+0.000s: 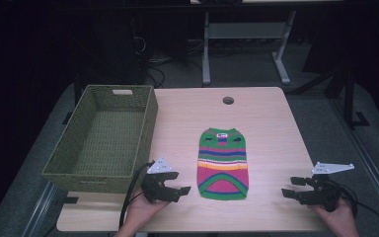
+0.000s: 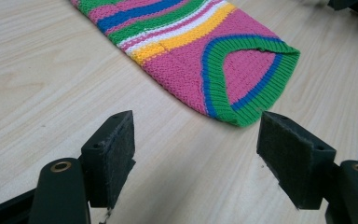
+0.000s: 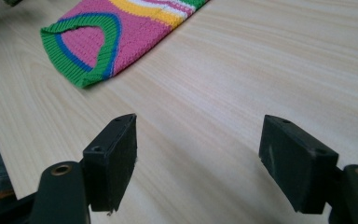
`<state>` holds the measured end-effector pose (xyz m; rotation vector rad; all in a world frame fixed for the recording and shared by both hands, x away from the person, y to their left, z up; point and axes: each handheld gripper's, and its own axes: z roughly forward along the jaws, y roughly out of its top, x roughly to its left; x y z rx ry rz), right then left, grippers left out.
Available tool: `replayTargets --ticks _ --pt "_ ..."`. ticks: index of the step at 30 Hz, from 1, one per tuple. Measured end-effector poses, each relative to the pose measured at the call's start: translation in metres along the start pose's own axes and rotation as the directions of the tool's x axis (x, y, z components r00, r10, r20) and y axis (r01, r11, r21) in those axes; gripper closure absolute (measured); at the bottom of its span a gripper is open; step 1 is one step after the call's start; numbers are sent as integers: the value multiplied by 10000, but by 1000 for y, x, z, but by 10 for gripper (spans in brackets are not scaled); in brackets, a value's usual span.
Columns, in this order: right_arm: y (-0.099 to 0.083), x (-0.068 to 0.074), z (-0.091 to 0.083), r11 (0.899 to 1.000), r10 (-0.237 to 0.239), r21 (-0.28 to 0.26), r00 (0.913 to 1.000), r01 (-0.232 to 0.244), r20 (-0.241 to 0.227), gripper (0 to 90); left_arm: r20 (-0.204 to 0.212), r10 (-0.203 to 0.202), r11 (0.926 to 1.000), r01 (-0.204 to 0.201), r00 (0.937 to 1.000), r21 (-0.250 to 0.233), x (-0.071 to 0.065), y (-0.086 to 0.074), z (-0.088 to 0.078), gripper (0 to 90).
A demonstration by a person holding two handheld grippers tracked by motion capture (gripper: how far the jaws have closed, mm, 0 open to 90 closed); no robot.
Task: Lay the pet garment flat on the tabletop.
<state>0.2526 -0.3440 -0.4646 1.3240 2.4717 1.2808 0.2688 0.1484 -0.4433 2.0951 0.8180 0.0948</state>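
Black foam-faced pads of the left gripper (image 2: pixel 196 154) rise at the bottom of its own view, jaws wide apart over bare pale wood grain, nothing between them. Right gripper (image 3: pixel 198 156) likewise stands parted and empty. Between both, at lower centre of the high view, lies a small knitted sweater (image 1: pixel 223 163), flat, ribbed green hem with blue trim, pink, yellow, white and blue stripes. At left, a green woven basket (image 1: pixel 66 163), rectangular, sits on the table (image 1: pixel 271 118), nothing visible inside.
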Motion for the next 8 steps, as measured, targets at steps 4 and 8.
replayTargets --ticks 4,8 --pt "-8 6 -5 10000 10 -98 10000 -10 32 265 26 9 9999 -8 10000 -160 -3 -3 -4 273" --pt "-13 13 -9 9998 -106 -185 9999 108 118 257 -7 -4 9997 4 10000 -264 -3 -7 -5 273"
